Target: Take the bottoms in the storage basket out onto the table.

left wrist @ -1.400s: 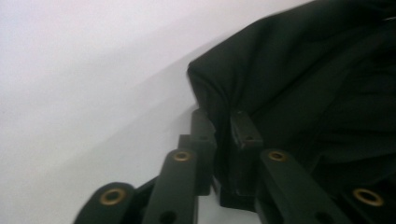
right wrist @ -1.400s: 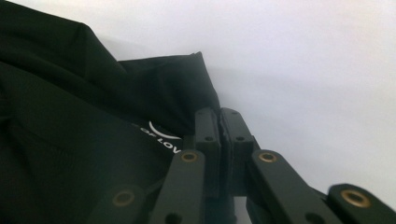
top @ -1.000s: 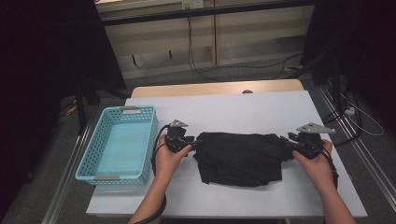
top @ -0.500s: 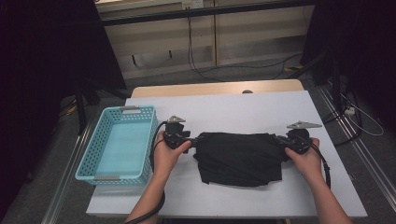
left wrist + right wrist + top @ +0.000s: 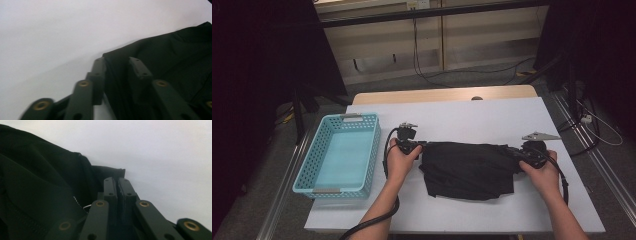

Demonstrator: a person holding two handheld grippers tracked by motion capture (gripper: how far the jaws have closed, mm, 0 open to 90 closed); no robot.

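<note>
A black cloth lies crumpled on the white table, its top edge stretched between my two grippers. My left gripper is at the cloth's upper left corner. In the left gripper view the jaws have just been closing, and a gap remains with the cloth edge lying in it. My right gripper is at the upper right corner. In the right gripper view its jaws stand pressed together on a thin fold of the cloth.
A light blue mesh basket stands on the table's left side, close to my left hand. Bare white table lies behind and in front of the cloth. A wooden board edge runs along the far side, with cables on the floor beyond.
My left hand has shifted right, onto the cloth's upper left corner. The cloth's top edge now runs straighter between the two grippers. The right hand has stayed about where it was.
</note>
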